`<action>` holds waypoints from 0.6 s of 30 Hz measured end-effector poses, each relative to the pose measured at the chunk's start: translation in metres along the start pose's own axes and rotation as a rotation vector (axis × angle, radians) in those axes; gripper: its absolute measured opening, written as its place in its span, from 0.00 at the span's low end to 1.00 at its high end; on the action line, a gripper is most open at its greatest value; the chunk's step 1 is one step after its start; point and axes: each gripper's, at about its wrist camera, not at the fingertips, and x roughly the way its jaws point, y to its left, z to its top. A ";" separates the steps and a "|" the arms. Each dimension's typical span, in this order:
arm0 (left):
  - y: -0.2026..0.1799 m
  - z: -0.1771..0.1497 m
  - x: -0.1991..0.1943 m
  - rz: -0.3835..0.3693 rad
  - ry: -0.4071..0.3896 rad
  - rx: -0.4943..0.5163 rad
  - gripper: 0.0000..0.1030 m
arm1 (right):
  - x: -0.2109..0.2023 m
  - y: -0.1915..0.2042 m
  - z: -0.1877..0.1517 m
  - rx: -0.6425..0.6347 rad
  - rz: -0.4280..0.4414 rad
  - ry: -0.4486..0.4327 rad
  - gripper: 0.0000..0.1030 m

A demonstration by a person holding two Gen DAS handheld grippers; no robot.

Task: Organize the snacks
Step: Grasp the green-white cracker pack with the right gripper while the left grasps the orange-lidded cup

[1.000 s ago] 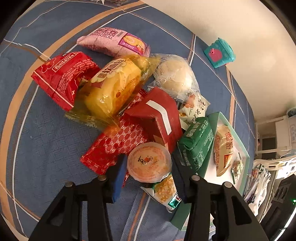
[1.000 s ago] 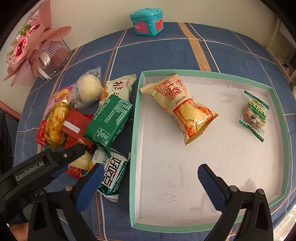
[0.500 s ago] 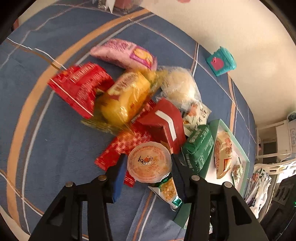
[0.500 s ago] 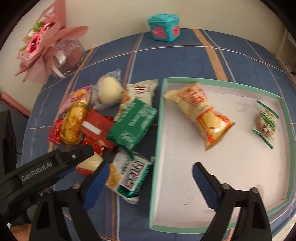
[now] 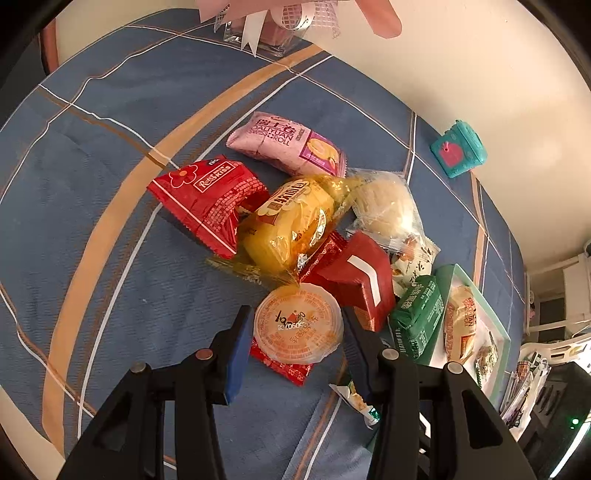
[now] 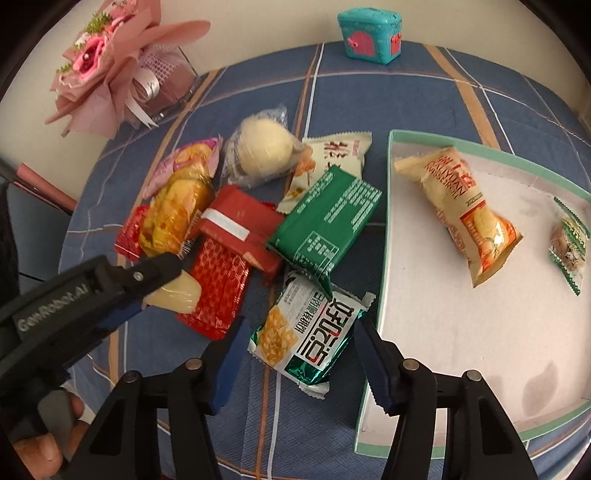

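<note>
My left gripper (image 5: 297,332) is shut on a round jelly cup (image 5: 298,323) with an orange printed lid, held just above the snack pile. In the right wrist view that cup (image 6: 173,295) shows pale yellow in the left gripper's fingers. My right gripper (image 6: 301,350) points down over a green-and-white corn snack packet (image 6: 306,332) lying on the cloth. Its jaws are closing with the packet between them, and the pads do not visibly press it. A mint-rimmed white tray (image 6: 388,221) to the right holds a yellow-orange packet (image 6: 461,210) and a small green-wrapped sweet (image 6: 569,243).
The pile holds a green packet (image 6: 328,221), a red box (image 6: 236,229), a yellow bun packet (image 6: 177,214), a wrapped white bun (image 6: 262,155) and a red patterned packet (image 6: 218,291). A pink bouquet (image 6: 110,74) and a teal chest (image 6: 369,33) stand at the back.
My right gripper has moved left from above the tray to over the corn snack packet, and its jaws have narrowed. My left gripper has risen a little with the jelly cup.
</note>
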 end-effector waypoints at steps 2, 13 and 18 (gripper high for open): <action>0.000 0.000 0.000 0.002 -0.001 -0.001 0.47 | 0.005 0.001 0.001 0.013 -0.008 0.005 0.59; -0.001 0.000 0.001 -0.003 0.002 -0.008 0.47 | 0.023 0.013 0.011 0.026 -0.021 -0.003 0.59; 0.000 0.001 0.002 0.001 0.006 -0.008 0.47 | 0.035 0.022 0.013 0.005 -0.060 0.008 0.56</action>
